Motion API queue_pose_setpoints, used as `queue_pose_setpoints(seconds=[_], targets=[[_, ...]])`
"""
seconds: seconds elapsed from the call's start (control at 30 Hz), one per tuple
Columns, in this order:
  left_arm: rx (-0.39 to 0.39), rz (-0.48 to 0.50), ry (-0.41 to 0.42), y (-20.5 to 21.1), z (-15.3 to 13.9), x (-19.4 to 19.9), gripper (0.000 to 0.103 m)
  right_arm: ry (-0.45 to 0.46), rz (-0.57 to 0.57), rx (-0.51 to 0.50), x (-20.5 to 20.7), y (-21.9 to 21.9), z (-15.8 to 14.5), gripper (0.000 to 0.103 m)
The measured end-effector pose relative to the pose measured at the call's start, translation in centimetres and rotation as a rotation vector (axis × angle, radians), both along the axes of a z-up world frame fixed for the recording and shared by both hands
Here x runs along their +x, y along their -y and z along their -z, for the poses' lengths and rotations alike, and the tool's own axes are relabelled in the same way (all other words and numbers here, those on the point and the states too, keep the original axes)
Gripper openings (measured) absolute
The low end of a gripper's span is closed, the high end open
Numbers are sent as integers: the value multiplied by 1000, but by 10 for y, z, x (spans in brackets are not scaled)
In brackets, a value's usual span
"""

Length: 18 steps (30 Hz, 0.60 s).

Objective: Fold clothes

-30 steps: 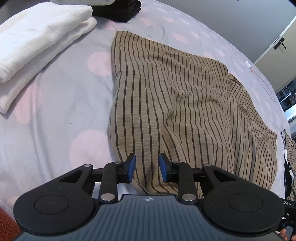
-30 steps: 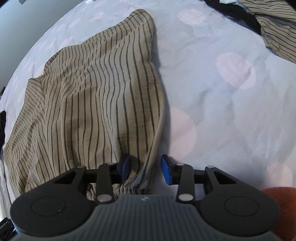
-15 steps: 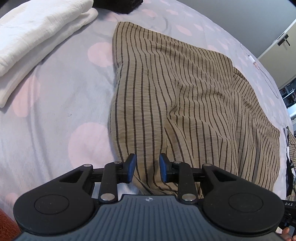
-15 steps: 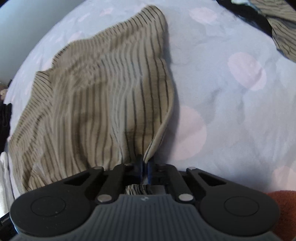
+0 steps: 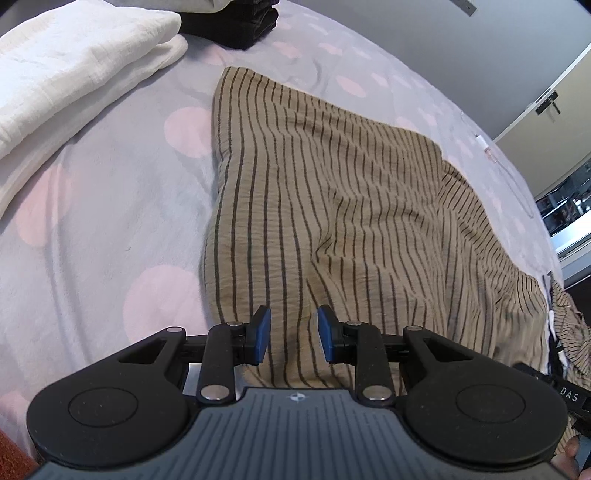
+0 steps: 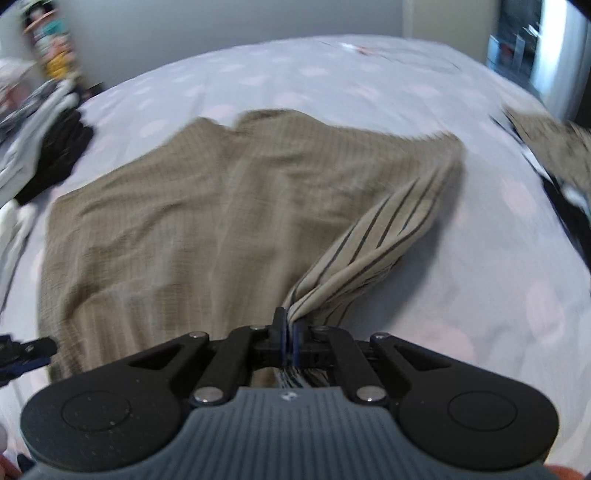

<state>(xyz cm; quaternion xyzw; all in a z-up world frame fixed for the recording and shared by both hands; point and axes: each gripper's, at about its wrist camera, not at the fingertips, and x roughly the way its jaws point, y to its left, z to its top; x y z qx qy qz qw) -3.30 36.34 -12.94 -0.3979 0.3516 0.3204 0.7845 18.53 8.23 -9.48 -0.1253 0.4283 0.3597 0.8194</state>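
A tan striped garment (image 5: 351, 206) lies spread across the bed (image 5: 92, 221), on a pale cover with pink dots. The right tongs (image 6: 290, 328) are pinched closed on a bunched corner of it, and the cloth rises from the bed into them in a twisted rope. The left tongs (image 5: 292, 334) hang apart over the near edge, gripping nothing, with fabric showing between the pads. The cloth looks thin, crinkled and limp, so it will likely sag and drag rather than hold a shape; a hold at a hem corner, with a matching hold on the opposite corner, should keep the fold straight. The right view is blurred, so how much cloth is caught cannot be judged. A folded white towel (image 5: 66, 74) and a dark folded pile (image 5: 240, 22) sit well apart at the far side.
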Motion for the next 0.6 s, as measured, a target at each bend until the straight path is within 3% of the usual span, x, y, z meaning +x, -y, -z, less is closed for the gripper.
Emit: queue_pose_setpoints(seconds=[0.2,0.33,0.47,0.6], targets=[[61,-40,29,-3,-11,-5,31,29,-209,22,-41,-47,-19,4],[63,-101,44,-10,-15,-13,31,-5,-357,21,-71,-77,-19,4],[47,-139,13,-16,-12,-16,31,-44,-470,-61,-99,-102,-3,4],[34,-143,-36,-19,-7,-13,31,-71,-492,-153,-112,-116,27,4]])
